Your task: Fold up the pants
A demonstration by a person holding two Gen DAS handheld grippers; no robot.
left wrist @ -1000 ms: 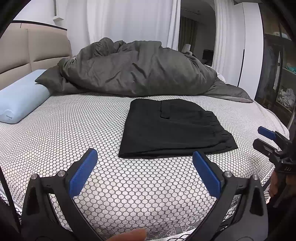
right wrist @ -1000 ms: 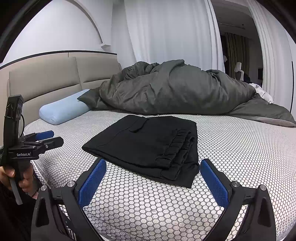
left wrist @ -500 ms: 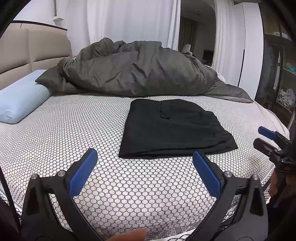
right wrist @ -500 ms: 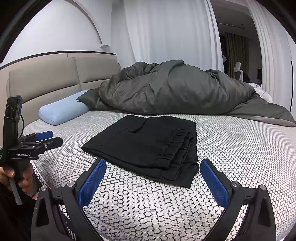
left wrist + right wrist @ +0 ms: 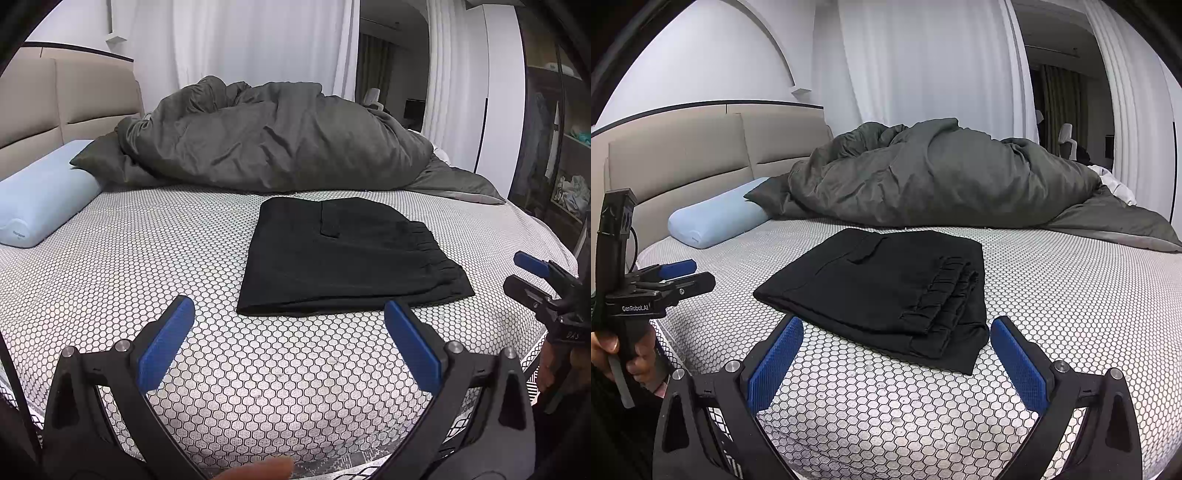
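Black pants (image 5: 343,258) lie folded into a flat rectangle on the bed, elastic waistband to the right; in the right wrist view the pants (image 5: 886,291) show stacked waistband layers near me. My left gripper (image 5: 288,332) is open and empty, held back over the bed's front edge, short of the pants. The right gripper (image 5: 895,350) is likewise open and empty, just in front of the pants' near corner. Each gripper appears in the other's view: the right gripper (image 5: 532,273) at the right edge, the left gripper (image 5: 679,275) at the left, held by a hand.
A crumpled dark grey duvet (image 5: 273,136) covers the back of the bed. A light blue pillow (image 5: 40,195) lies at the left by the beige headboard (image 5: 683,158). The mattress cover (image 5: 147,251) has a honeycomb pattern. Shelves (image 5: 569,166) stand at the right.
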